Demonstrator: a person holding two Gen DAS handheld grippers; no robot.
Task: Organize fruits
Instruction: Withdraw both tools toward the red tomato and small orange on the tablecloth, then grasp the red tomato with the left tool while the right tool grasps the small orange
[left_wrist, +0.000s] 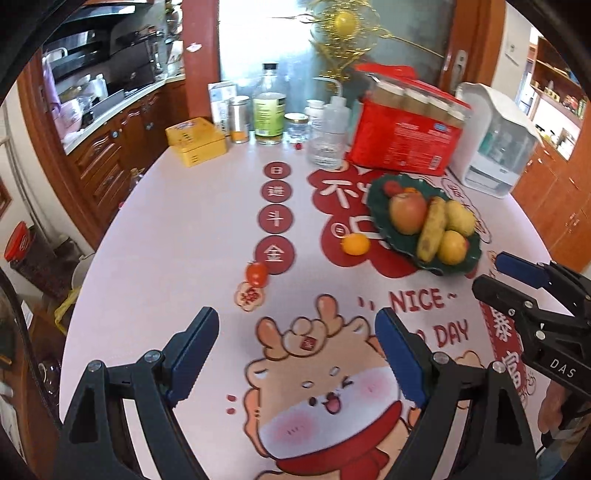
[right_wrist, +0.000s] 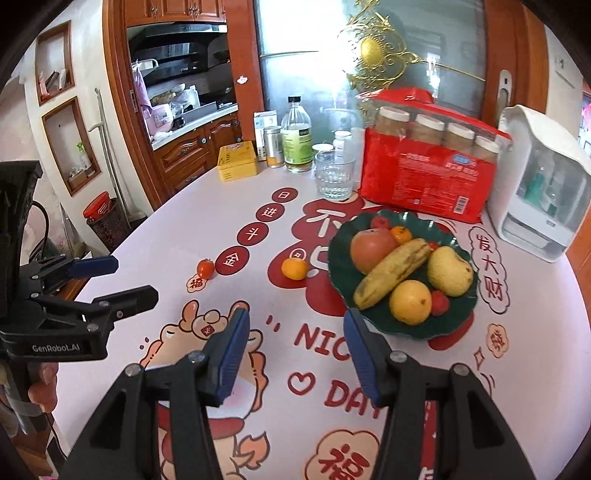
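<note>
A dark green plate (left_wrist: 380, 192) (right_wrist: 336, 254) holds an apple (left_wrist: 408, 213) (right_wrist: 373, 249), a banana (left_wrist: 432, 229) (right_wrist: 393, 271), a pear (right_wrist: 450, 271), a yellow fruit (right_wrist: 410, 301) and small tomatoes. A small orange (left_wrist: 355, 244) (right_wrist: 294, 268) lies on the table just left of the plate. A cherry tomato (left_wrist: 256, 273) (right_wrist: 205, 268) lies further left. My left gripper (left_wrist: 297, 350) is open and empty above the table, nearer than the tomato. My right gripper (right_wrist: 295, 350) is open and empty, just before the plate. Each gripper shows in the other's view, the right one (left_wrist: 491, 273) and the left one (right_wrist: 125, 277).
At the table's far edge stand a yellow tin (left_wrist: 195, 142), bottles and jars (left_wrist: 269, 110), a glass (right_wrist: 334, 177), a red package of jars (right_wrist: 424, 177) and a white appliance (right_wrist: 543, 184). Kitchen cabinets lie to the left.
</note>
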